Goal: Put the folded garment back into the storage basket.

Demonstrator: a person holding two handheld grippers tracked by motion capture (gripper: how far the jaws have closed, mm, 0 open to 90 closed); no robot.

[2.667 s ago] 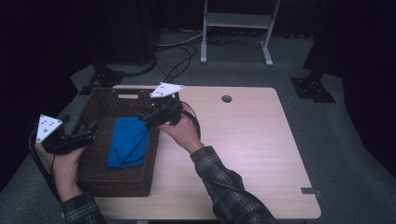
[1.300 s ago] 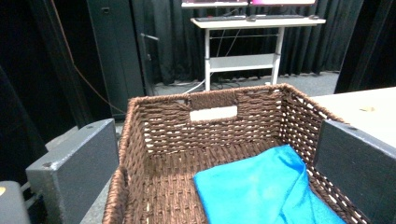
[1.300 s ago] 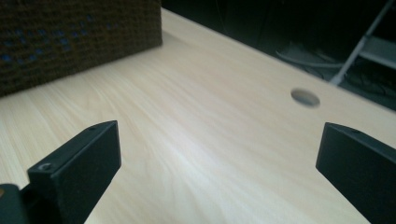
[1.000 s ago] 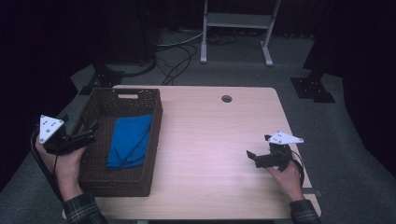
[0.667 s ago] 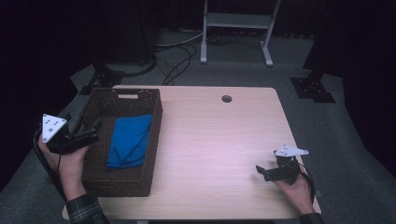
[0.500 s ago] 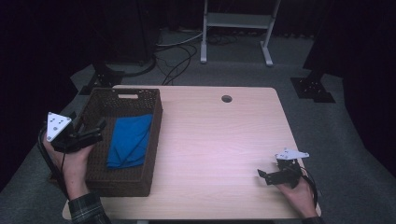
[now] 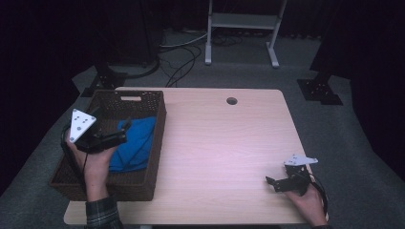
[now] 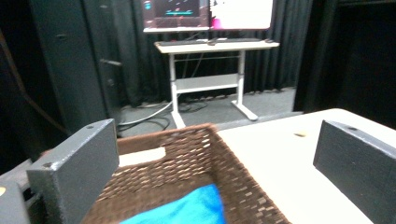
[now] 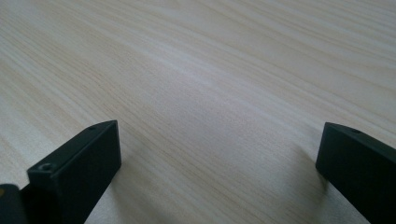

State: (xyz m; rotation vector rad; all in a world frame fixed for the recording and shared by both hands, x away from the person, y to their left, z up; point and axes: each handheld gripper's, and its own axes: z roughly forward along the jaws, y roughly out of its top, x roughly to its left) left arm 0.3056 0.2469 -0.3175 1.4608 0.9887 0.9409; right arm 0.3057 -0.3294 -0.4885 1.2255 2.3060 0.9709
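Wicker basket (image 7: 152,143) sits at left of high view, on pale wooden table (image 7: 224,143). Blue cloth (image 7: 136,145) lies inside it (we see its folded edge low in left gripper view too). We hold left gripper (image 7: 125,132) over basket, jaws spread wide, empty. Right gripper (image 7: 270,182) at lower right of frame, low over bare tabletop, jaws wide, nothing between, well apart from basket.

Blue cloth (image 7: 135,146) in dark brown woven wicker basket (image 7: 143,183). Worktop (image 7: 219,143) pale wood with fine grain lines. Both claws black: left claw (image 7: 125,133), right claw (image 7: 271,182). Grey plates with dark dots. Sleeve (image 7: 101,213) dark plaid.
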